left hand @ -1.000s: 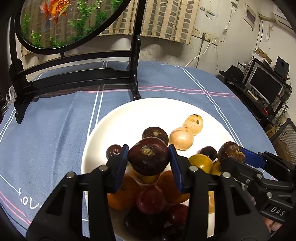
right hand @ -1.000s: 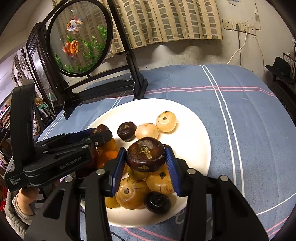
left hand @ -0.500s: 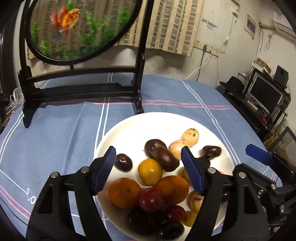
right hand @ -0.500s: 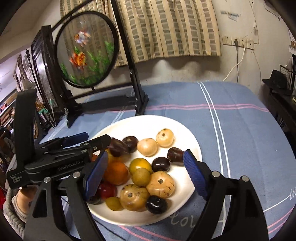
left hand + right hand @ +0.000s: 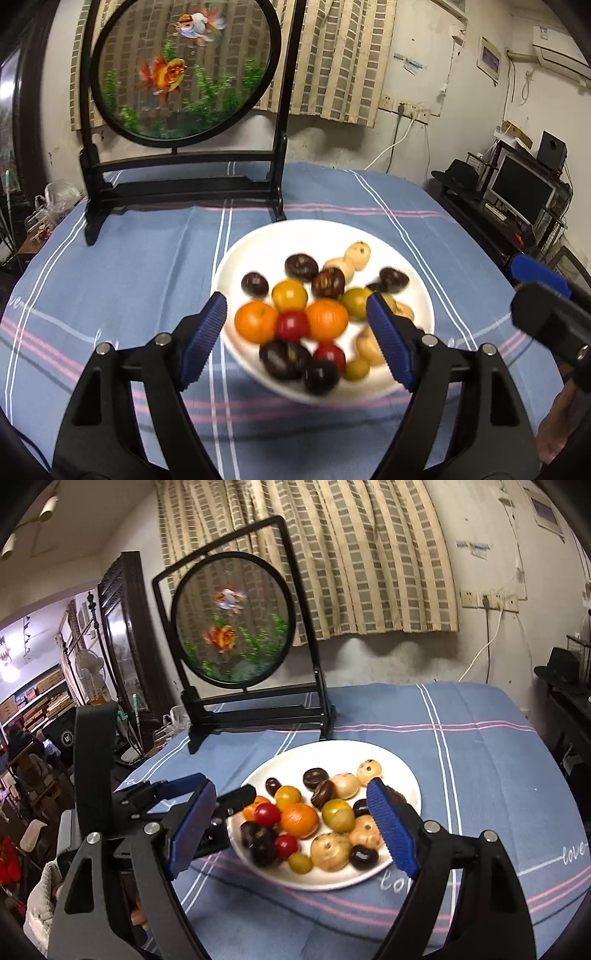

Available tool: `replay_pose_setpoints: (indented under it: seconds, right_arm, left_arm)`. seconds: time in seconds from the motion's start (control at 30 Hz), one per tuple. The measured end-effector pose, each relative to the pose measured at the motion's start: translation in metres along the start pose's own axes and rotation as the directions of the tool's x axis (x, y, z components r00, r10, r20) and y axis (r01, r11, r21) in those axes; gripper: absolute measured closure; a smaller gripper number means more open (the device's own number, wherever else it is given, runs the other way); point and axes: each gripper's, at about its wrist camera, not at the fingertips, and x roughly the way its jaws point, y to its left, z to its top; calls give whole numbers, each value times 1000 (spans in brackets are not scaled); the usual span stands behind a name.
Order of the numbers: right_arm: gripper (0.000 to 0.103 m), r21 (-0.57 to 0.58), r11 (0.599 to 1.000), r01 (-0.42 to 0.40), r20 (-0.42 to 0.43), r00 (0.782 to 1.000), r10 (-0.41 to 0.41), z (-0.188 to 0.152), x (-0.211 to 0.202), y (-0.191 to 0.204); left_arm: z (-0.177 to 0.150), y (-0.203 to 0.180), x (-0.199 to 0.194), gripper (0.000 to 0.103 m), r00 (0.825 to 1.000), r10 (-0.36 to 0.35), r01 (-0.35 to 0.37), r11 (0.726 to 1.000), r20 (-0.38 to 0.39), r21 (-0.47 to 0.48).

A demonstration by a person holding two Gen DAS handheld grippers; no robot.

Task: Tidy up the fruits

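Left gripper [image 5: 295, 339]: your fingers are opening, holding nothing.
Right gripper [image 5: 291, 827]: your fingers are apart, empty.
Right view only: cloth [image 5: 480, 775] says "love".

Glossy white ceramic-looking plate [image 5: 413, 280] on matt striped blue cloth [image 5: 129, 280]; ribbed blue pads on matt black plastic fingers [image 5: 207, 332].

The plate [image 5: 402, 771] sits on the tablecloth [image 5: 480, 760], fruits [image 5: 299, 819] heaped in its near half. Behind it stands the round goldfish screen [image 5: 181, 70] on its stand. A monitor [image 5: 522, 192] sits off the table's right side.
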Motion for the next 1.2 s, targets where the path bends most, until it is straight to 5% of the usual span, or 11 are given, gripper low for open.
replay_pose_setpoints:
  seconds: [0.3,0.53,0.77,1.2]
  right_arm:
    - [9,4,1000,-6,-20,1000,6,-57,-34,9]
    - [8,94,994,58,-243,969,-34,-110,-23,-9]
    - [6,88,990,109,-271,959,-82,-122,-25,-12]
    - [6,39,988,149,-339,932,-127,-132,-16,-11]
  left_arm:
    - [-73,-3,-52,12,1000,14,-14,1000,13,4]
    - [-120,12,-73,7,998,45,-46,999,-33,-29]
    - [-133,11,-62,3,991,75,-77,997,-112,-11]
    - [-140,3,-56,3,985,87,-82,996,-146,37]
